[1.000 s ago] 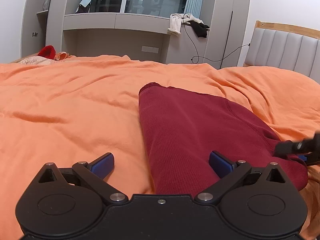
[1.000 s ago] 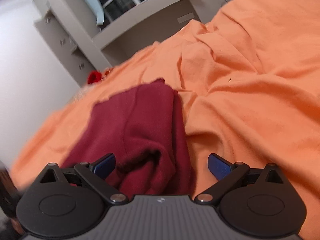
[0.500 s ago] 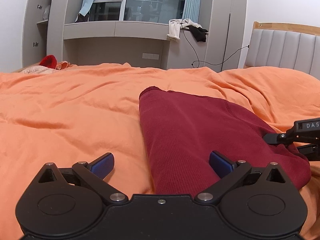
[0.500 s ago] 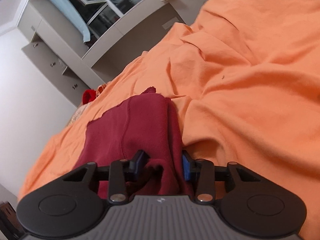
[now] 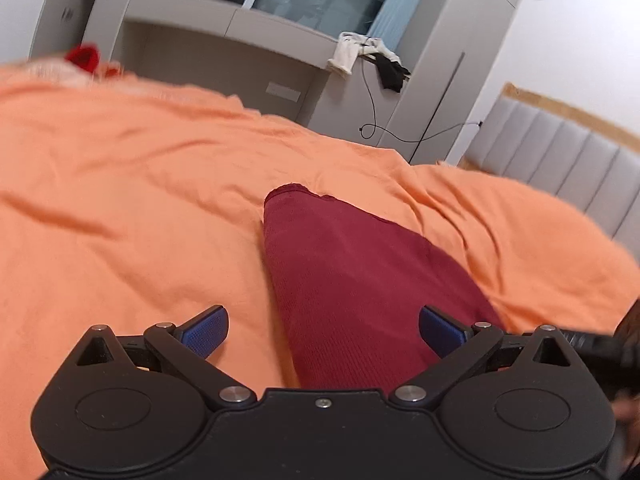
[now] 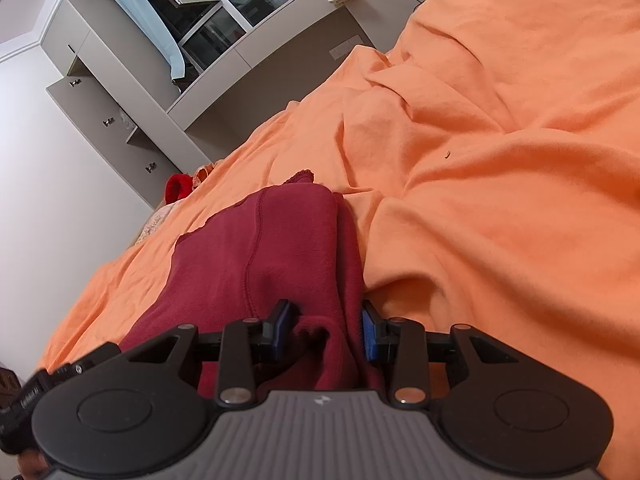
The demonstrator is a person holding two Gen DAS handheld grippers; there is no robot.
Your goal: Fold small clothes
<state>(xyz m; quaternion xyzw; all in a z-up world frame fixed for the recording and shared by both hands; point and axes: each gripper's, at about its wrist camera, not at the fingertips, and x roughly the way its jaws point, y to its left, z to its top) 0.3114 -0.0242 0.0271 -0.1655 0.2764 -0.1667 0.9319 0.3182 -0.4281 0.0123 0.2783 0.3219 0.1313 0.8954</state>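
A dark red knit garment (image 5: pixel 352 280) lies folded lengthwise on the orange bedcover (image 5: pixel 140 200). My left gripper (image 5: pixel 323 330) is open, its blue pads on either side of the garment's near left edge. In the right wrist view the same garment (image 6: pixel 260 256) runs away from me, and my right gripper (image 6: pixel 326 330) is shut on a bunched near corner of it. Part of the left gripper shows at the lower left of the right wrist view (image 6: pixel 48 380).
The orange bedcover (image 6: pixel 500 200) is rumpled to the right of the garment. A bright red item (image 5: pixel 82 56) lies at the far edge of the bed. Grey cabinets (image 5: pixel 248 52) with draped cloths (image 5: pixel 352 54) stand behind. A padded headboard (image 5: pixel 560 160) is at right.
My right gripper closed on the garment's near corner about half a second ago and still holds it. The left gripper stayed open and tilted, its view rolling clockwise.
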